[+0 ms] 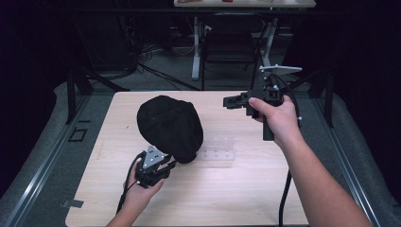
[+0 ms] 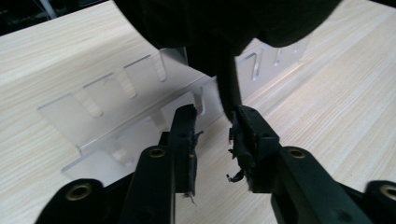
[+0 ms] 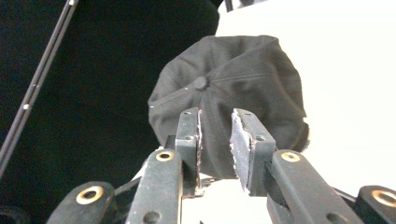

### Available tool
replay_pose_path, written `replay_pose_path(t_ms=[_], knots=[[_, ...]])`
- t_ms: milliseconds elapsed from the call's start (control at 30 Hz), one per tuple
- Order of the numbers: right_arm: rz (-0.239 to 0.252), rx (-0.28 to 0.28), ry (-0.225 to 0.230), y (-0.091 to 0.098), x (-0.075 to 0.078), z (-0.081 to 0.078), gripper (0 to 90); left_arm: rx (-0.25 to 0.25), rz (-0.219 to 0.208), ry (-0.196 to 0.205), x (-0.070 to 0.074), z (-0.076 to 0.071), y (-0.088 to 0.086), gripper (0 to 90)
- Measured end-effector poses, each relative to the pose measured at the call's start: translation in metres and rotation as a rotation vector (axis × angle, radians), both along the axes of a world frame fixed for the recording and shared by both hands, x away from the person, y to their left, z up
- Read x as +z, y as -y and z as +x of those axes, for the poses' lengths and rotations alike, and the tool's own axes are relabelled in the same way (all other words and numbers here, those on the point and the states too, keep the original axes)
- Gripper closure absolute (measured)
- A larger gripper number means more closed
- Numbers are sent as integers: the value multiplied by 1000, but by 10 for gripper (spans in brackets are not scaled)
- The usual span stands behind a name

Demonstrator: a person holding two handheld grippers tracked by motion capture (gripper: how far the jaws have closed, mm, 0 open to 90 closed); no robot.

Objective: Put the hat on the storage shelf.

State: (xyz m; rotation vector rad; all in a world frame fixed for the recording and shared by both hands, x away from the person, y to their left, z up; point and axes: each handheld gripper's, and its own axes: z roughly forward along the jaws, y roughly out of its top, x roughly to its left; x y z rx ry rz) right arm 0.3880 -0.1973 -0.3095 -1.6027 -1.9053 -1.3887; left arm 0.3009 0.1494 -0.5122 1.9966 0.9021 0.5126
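At the near left of the desk [image 1: 246,198], the left tool [image 1: 166,166] stood with its jaws parted, nothing pressed between the pads; a dark flap of the black cap [image 1: 169,125] hung just at its right-hand pad in the left gripper view, touching or nearly so. The cap sat draped over the clear acrylic stand [image 1: 218,150], which spread toward three o'clock from beneath it. The right tool [image 1: 228,101] hovered at about two o'clock from the cap, well apart, jaws likewise parted and empty, aimed at the crown.

To finish the step well, I judged the left tool should back straight away from the brim without snagging the cloth, so the cap stayed seated.

How the cap rested on the stand was hidden beneath the fabric. The brim could not be made out in the high view, and the desk washed out white in the right gripper view.
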Motion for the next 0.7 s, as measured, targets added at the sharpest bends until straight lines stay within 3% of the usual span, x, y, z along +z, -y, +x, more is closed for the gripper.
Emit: replay_pose_path(t_ms=[333, 700], knots=[[-46, -39, 23, 24, -6, -18, 716, 52, -40, -29, 0, -6, -35, 557], [-185, -73, 64, 35, -24, -44, 683, 116, -92, -54, -9, -9, -68, 472]])
